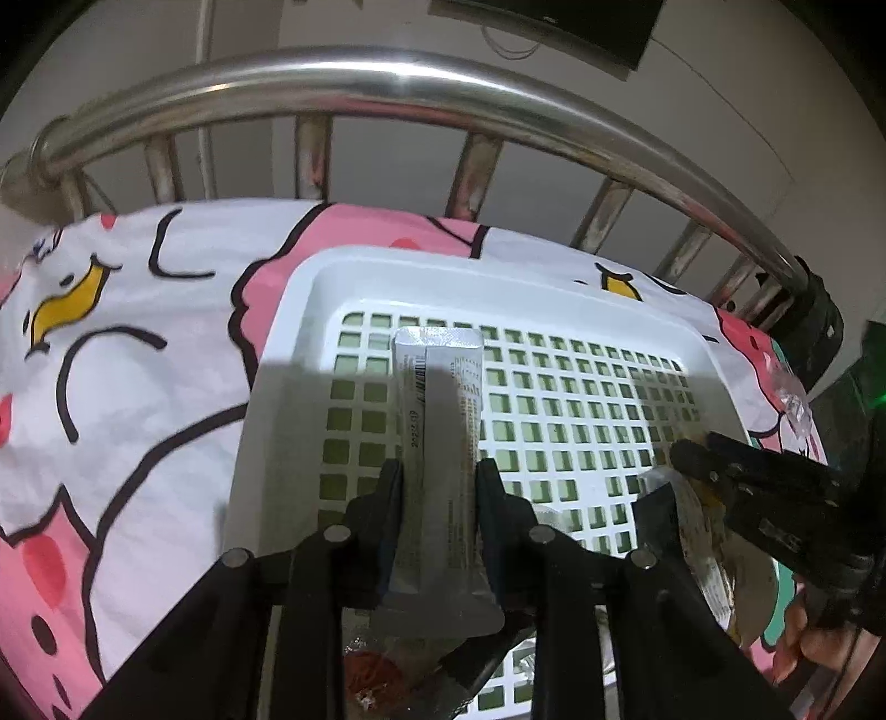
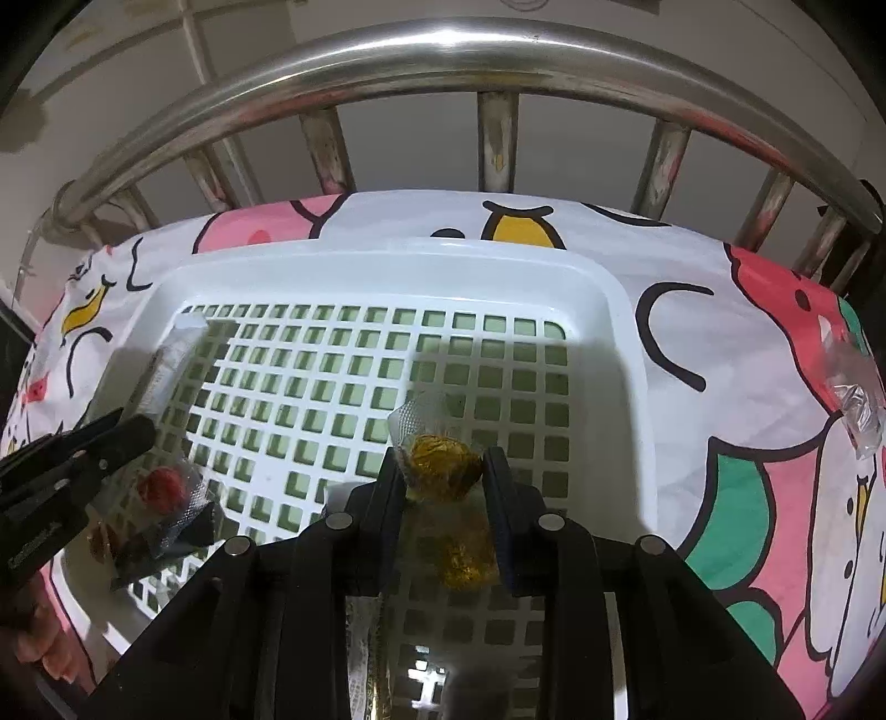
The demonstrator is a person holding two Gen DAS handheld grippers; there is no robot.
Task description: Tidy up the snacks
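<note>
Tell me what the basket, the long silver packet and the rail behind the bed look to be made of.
Basket: white moulded plastic, smooth with a slight sheen, its floor a grid of square holes.
Long silver packet: probably foil-lined film, matte grey with printed text and crimped ends.
Rail: metal tube, likely stainless steel, with bright highlights and worn uprights.

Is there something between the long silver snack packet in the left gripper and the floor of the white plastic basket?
Nothing visible. The long silver snack packet sits between the left gripper fingers, above bare grid of the white plastic basket; other snacks lie nearer the camera.
</note>
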